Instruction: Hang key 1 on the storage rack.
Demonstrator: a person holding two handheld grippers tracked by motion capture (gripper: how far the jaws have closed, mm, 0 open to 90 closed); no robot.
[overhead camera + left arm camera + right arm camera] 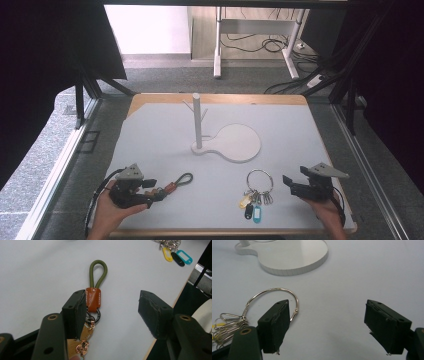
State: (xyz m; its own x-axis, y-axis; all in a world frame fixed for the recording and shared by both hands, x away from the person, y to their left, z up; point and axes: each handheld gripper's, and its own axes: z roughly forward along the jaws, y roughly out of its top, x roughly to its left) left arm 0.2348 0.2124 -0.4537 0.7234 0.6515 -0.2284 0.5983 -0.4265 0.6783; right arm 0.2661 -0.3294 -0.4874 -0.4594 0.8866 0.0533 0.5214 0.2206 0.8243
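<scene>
Nothing hangs on the white stand (198, 122) yet: both grippers' jaws gape wide beside the green-loop keychain (176, 183) and key ring (259, 181) at lower frame.

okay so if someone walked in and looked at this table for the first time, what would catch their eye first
Probably the white stand with its upright post and pegs, standing on a rounded base near the middle of the table. Next, the two bunches up front: a green cord key strap lying by the open left gripper, and a big metal key ring with yellow, black and blue tags beside the open right gripper.
</scene>
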